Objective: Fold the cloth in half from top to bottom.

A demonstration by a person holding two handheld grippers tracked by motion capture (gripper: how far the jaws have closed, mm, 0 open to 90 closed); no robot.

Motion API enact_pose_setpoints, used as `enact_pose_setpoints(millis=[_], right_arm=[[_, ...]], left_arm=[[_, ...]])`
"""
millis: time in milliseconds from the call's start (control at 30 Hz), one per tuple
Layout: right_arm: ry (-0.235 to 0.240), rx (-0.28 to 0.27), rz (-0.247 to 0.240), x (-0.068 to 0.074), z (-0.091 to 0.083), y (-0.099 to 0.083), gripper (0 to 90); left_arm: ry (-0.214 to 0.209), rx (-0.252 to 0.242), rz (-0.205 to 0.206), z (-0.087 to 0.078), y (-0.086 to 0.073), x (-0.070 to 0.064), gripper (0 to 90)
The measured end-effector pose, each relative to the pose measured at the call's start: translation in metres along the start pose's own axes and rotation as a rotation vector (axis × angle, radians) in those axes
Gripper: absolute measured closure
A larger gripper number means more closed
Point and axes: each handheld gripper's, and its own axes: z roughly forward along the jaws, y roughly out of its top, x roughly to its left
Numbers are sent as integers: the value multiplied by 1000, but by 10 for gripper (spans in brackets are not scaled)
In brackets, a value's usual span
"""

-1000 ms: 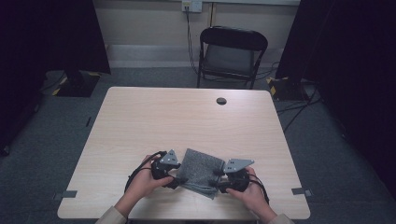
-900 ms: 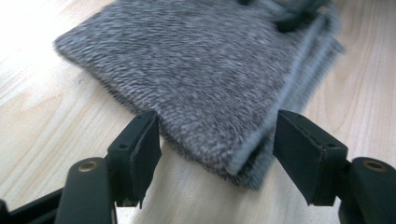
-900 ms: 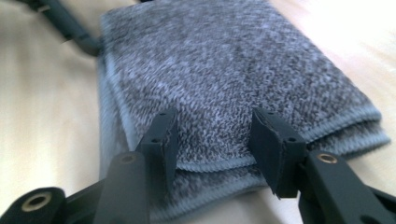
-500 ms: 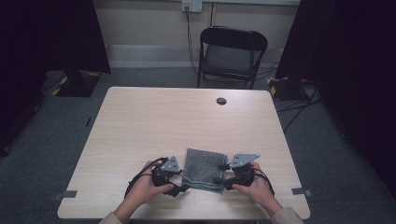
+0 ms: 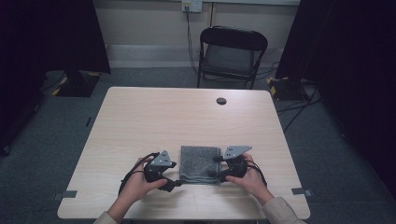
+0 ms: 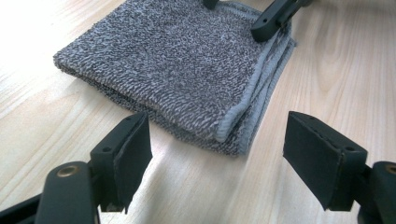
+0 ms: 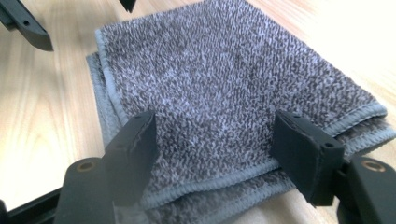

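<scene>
With both hand-held grippers — left (image 6: 217,154) and right (image 7: 215,149) — spread wide and empty beside the folded towel (image 5: 201,163) at the bench's (image 5: 187,116) near edge, we risk snagging a layer — unfolding it.

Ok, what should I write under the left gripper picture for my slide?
Left gripper open, its fingers apart just short of a folded grey towel on the wooden table.

Black folding chair (image 5: 232,55) behind wooden table (image 5: 154,116), apparently grey carpet (image 5: 42,154).
</scene>
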Motion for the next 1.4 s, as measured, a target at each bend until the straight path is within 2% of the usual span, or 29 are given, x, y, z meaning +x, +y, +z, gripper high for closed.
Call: enact_pose_setpoints(millis=[200, 300, 400, 600, 800, 1100, 1400], right_arm=[[26, -37, 41, 5, -21, -3, 195], [15, -24, 53, 9, -31, -7, 176], [-6, -35, 73, 11, -44, -14, 176], [-37, -20, 100, 8, -65, -28, 175], [-49, -22, 124, 7, -76, -40, 193], [-72, -9, 144, 8, -86, -52, 190], [-120, 3, 157, 4, -101, -64, 184]], left_arm=[[9, -25, -1, -7, 0, 2, 197], [20, -27, -8, -13, -5, 6, 194], [39, -22, -16, -22, -11, 9, 191], [62, -23, -44, -35, -24, 14, 181], [67, -13, -51, -42, -33, 17, 176], [105, -15, -56, -55, -44, 23, 177], [126, -18, -74, -66, -54, 27, 177]])
